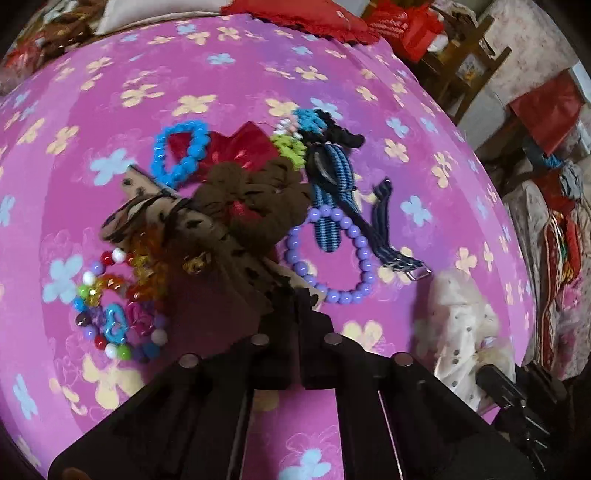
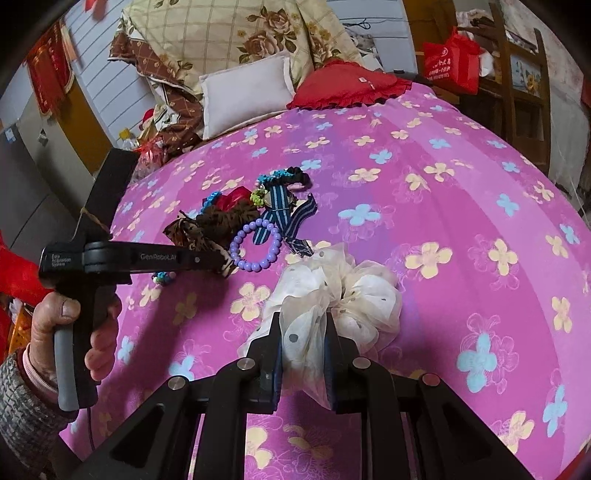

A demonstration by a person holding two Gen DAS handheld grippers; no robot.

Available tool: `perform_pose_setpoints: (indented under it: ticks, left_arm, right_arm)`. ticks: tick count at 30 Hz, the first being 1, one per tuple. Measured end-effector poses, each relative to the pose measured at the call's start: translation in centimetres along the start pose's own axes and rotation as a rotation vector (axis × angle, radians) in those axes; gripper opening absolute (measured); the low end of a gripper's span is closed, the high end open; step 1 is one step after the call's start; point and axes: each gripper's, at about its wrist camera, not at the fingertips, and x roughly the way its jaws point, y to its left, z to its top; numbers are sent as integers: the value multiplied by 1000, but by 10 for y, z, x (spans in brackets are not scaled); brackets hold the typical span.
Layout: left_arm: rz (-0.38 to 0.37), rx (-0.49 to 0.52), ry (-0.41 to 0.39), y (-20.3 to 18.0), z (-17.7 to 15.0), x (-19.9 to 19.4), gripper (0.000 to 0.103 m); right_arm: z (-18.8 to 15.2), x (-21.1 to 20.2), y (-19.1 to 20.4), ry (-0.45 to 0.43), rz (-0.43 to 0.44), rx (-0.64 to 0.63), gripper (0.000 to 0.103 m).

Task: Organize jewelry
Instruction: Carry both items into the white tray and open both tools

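A heap of jewelry and hair ties lies on the pink flowered bedspread [image 1: 229,74]: a blue bead bracelet [image 1: 181,155], a red bow [image 1: 240,147], a brown scrunchie [image 1: 251,195], a purple bead bracelet [image 1: 332,254], striped watch straps [image 1: 332,184] and a multicoloured bead bracelet [image 1: 110,314]. My left gripper [image 1: 291,299] is shut, its tips resting on the hem of a brown spotted bow [image 1: 221,243]; whether fabric is pinched is hidden. To the right of the heap, my right gripper [image 2: 302,321] is shut on a white dotted scrunchie [image 2: 354,295].
A white pillow [image 2: 243,96], a folded floral quilt [image 2: 229,33] and a red cushion [image 2: 347,88] lie at the bed's head. A red bag [image 2: 450,62] sits on wooden furniture at the far right. A person's hand [image 2: 66,317] holds the left gripper's handle.
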Motion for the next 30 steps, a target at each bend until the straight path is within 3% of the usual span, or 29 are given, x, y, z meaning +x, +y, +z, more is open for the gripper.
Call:
perform_pose_setpoints:
  ticks: [10, 15, 19, 22, 30]
  left_arm:
    - [-32, -26, -232, 31, -31, -115, 0]
    - [-36, -99, -329, 71, -66, -179, 0]
    - [-7, -148, -406, 101, -93, -219, 0]
    - [59, -193, -473, 133, -108, -247, 0]
    - [173, -307, -544, 220, -121, -277, 0]
  right_arm:
    - [4, -14, 26, -19, 3, -41, 17]
    - [7, -26, 60, -30, 24, -104, 17]
    - [11, -30, 103, -20, 63, -184, 17]
    - [16, -28, 144, -5, 107, -244, 17]
    - [32, -1, 280, 41, 252, -413, 17]
